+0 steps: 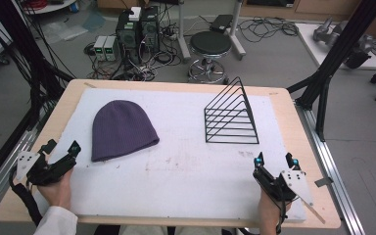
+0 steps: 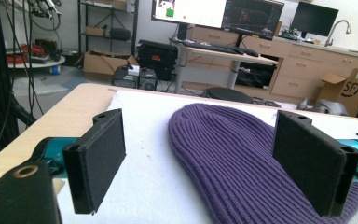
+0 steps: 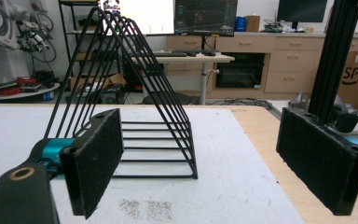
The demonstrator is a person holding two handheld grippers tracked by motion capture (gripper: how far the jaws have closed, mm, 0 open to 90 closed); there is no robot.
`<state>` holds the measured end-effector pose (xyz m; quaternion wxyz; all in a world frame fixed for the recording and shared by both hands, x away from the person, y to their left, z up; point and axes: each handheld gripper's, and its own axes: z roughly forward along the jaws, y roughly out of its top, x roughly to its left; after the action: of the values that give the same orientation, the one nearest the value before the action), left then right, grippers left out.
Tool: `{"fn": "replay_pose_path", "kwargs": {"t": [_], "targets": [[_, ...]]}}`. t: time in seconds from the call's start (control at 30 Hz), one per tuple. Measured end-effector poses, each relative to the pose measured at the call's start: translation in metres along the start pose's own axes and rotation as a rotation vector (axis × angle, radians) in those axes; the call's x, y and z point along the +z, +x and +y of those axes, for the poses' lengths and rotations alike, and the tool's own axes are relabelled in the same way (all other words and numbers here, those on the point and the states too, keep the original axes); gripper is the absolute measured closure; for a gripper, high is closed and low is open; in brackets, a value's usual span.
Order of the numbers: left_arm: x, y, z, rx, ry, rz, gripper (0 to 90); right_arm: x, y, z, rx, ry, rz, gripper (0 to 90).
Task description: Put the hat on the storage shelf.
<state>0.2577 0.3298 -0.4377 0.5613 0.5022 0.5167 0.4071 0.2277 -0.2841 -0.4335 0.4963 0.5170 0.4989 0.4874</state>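
The desk [image 1: 293, 147] is a light wood slab with rounded corners, covered over most of its top by a white, slightly fuzzy mat [image 1: 186, 166] that carries faint grey scuff marks near its middle.

A purple beanie [image 1: 121, 128] lies flat on the left half of the mat. It is a ribbed knit, dome-shaped, with the rounded crown toward the far edge and the straight hem toward the near side. In the left gripper view the ribs run lengthwise along the soft fabric.

A black wire rack [image 1: 231, 117] stands upright on the right half of the mat, well apart from the beanie. It is made of thin metal rods bent into triangular frames set in a row, with horizontal bars across the base.

The left hand-held gripper [image 1: 61, 147] rests at the near left corner of the desk, held in a hand with a white sleeve. Its jaws stand wide apart and grasp nothing; the flat pads are black, rectangular and faced with a coarse foam-like surface. The beanie lies just ahead of them, its hem edge between the pads in the gripper's own view but not pressed by either.

The right hand-held gripper [image 1: 275, 159] sits at the near right of the desk, likewise released, jaws wide and empty, pointing toward the wire rack, which stands near but apart. Teal fittings show behind the pads.
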Motion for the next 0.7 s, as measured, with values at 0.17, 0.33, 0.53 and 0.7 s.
{"fn": "replay_pose_path", "kwargs": {"t": [0.17,0.33,0.53,0.7], "targets": [[0.0,0.0009,0.0001,-0.006,0.001,-0.001,17.7,-0.0004,0.0002,0.0,-0.005,-0.003,0.0,14.1],[0.0,0.0018,0.0,-0.011,0.005,0.0,17.7,0.0,-0.0006,-0.0007,0.002,0.004,0.001,14.1],[0.0009,0.0034,-0.0008,-0.028,0.013,-0.003,17.8,0.0003,-0.0033,-0.0015,0.034,0.007,-0.002,13.1],[0.0004,0.0039,-0.0006,-0.028,0.013,-0.003,17.8,-0.0011,-0.0034,-0.001,0.029,0.001,-0.012,13.1]]}}
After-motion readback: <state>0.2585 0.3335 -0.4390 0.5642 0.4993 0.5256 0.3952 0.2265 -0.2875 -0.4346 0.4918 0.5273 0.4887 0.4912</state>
